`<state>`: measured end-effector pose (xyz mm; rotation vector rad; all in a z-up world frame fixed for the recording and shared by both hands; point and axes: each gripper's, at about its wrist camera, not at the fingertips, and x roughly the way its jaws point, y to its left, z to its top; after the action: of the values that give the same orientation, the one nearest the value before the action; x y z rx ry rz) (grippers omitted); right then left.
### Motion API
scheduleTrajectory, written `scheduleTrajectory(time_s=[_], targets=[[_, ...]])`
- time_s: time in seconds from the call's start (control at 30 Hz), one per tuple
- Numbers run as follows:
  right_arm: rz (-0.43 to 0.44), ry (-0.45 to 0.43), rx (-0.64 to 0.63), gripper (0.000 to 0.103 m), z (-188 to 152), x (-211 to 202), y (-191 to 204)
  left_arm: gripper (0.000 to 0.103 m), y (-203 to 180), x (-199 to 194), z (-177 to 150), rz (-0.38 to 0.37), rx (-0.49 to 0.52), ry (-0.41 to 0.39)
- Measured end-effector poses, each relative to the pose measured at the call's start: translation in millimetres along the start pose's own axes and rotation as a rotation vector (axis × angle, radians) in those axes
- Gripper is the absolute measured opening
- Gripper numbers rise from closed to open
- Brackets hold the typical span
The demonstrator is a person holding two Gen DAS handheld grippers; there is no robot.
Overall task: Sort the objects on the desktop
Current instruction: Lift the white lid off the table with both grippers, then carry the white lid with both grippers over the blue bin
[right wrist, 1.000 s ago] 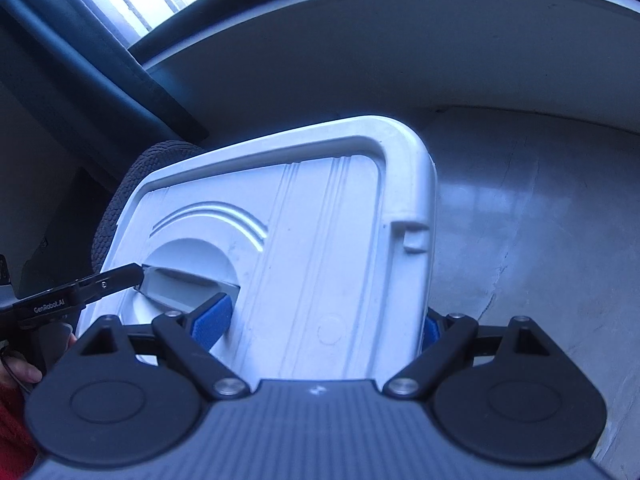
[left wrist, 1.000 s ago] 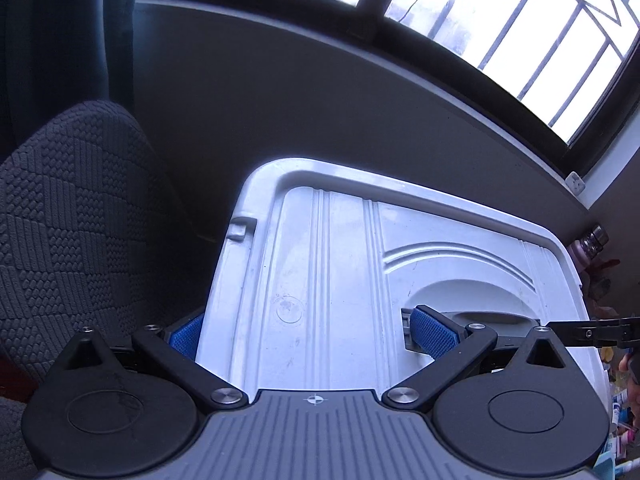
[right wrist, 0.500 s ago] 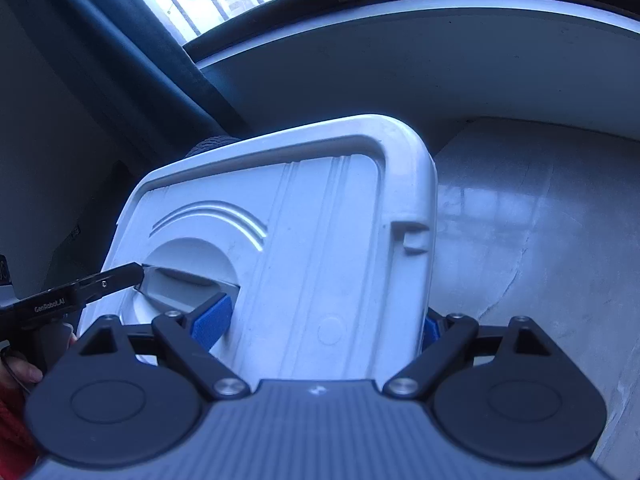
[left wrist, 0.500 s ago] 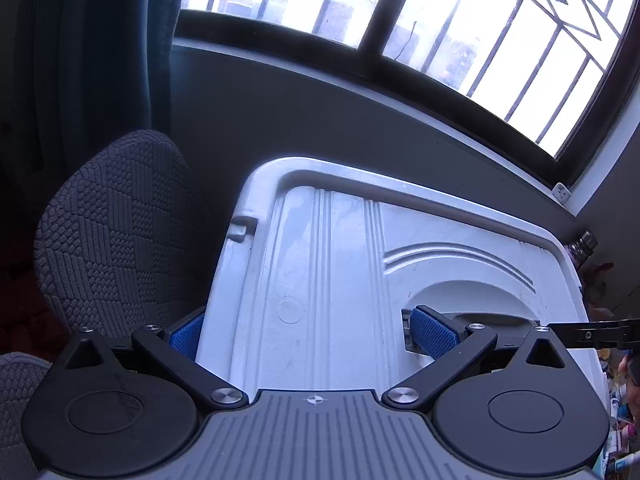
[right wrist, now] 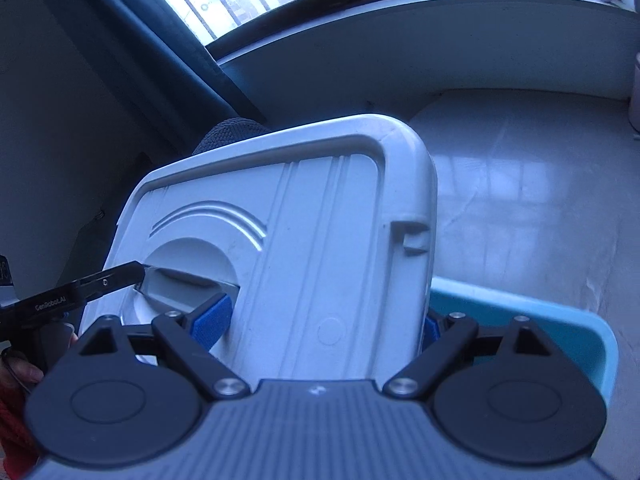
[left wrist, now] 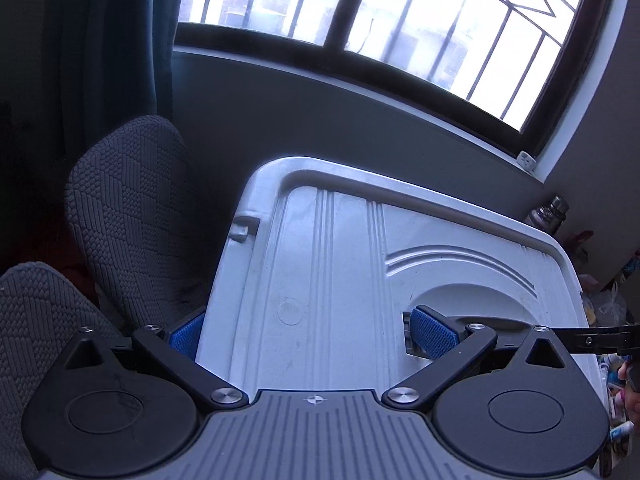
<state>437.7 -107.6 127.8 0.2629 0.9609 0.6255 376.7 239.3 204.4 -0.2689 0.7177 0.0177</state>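
A white plastic storage-box lid [left wrist: 340, 264] fills the left wrist view and shows again in the right wrist view [right wrist: 312, 248]. My left gripper [left wrist: 308, 336] is shut on the lid's left half, one blue pad at its outer edge, the other in the recessed centre handle [left wrist: 476, 320]. My right gripper [right wrist: 324, 326] is shut on the lid's right half, one pad in the handle recess [right wrist: 188, 280], the other at the outer edge. The lid is held tilted in the air.
A dark textured chair [left wrist: 128, 220] stands left of the lid. A blue box rim [right wrist: 560, 320] shows under the lid's right side. A pale floor [right wrist: 540, 200], a window wall and curtain lie beyond. A metal bottle [left wrist: 554, 208] and small clutter sit at far right.
Both grippers have raised and tilted the lid; more window and chair show on the left, and the blue box rim has come into the right wrist view.
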Motion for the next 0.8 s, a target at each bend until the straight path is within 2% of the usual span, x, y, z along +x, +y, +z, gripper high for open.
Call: scheduleTrajectory(time_s=[0.23, 0.4, 0.8], targets=[[-0.009, -0.036, 0.051, 0.091, -81, -74, -37, 0.103, -71, -49, -70, -0.021, 0.061, 0.003], [-0.021, -0.049, 0.081, 0.091, -135, -119, -52, 0.103, -102, -80, -116, -0.036, 0.081, 0.015], [0.012, -0.038, 0.117, 0.091, -225, -165, -53, 0.103, -117, -149, -211, -0.001, 0.080, 0.033]])
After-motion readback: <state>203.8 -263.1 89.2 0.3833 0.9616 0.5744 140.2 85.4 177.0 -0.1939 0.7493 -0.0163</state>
